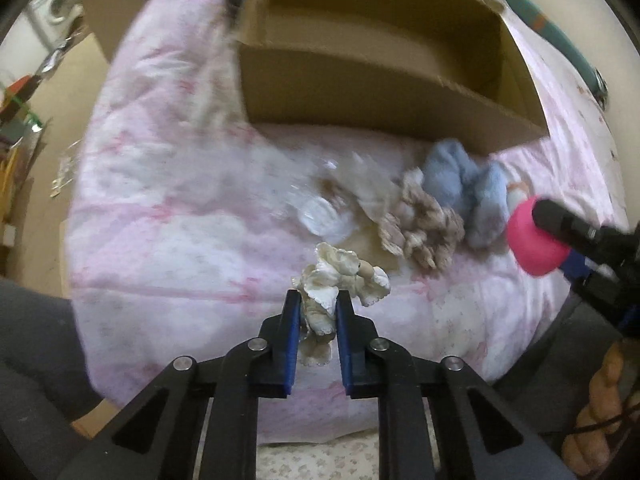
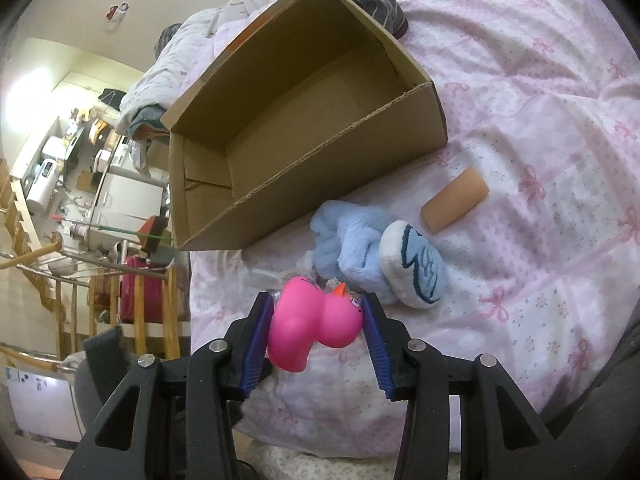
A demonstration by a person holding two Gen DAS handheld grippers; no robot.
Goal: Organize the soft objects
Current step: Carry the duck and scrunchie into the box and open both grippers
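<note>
My left gripper [image 1: 318,300] is shut on a cream frilly scrunchie [image 1: 340,276] and holds it above the pink quilt. A beige scrunchie [image 1: 420,222], a blue plush toy [image 1: 468,188] and a crinkled clear wrapper [image 1: 332,204] lie ahead, near the open cardboard box [image 1: 380,92]. My right gripper [image 2: 318,312] is shut on a pink rubber duck [image 2: 312,322], also seen in the left wrist view [image 1: 532,238]. The blue plush toy [image 2: 372,252] lies just beyond it, below the empty box [image 2: 304,128].
A tan cylinder [image 2: 454,202] lies on the quilt [image 2: 540,140] right of the plush. Dark striped cloth [image 2: 380,4] sits behind the box. The bed edge drops off at the left, with cluttered furniture and a wooden rack [image 2: 80,272] beyond.
</note>
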